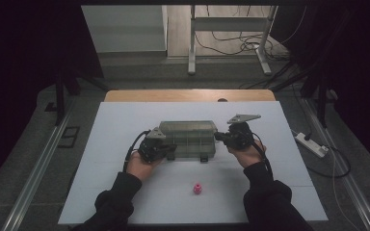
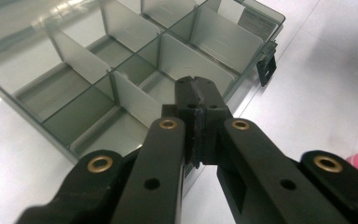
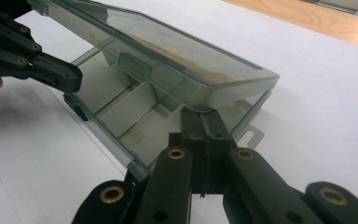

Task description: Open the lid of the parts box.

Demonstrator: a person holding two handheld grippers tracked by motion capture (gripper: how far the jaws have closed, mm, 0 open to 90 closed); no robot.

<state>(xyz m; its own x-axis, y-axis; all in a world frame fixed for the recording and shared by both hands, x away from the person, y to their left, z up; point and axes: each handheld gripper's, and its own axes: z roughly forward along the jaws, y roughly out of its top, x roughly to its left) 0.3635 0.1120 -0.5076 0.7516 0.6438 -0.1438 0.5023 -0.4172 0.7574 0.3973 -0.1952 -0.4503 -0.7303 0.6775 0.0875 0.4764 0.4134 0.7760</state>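
- On the white table (image 1: 125, 192) we find the clear compartment box (image 1: 189, 139), lid (image 3: 168, 51) raised, between our 2 grippers.
- We note the left gripper (image 2: 196, 93) clenched, empty, at its front wall.
- We note the right gripper (image 3: 205, 122) clenched under the lid's edge.

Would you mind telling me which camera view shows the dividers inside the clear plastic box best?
The left gripper view: it looks down into the open box, so the dividers and compartments are plain. The right gripper view shows a few dividers beneath the raised lid. In the high view the box is small and its dividers faint.
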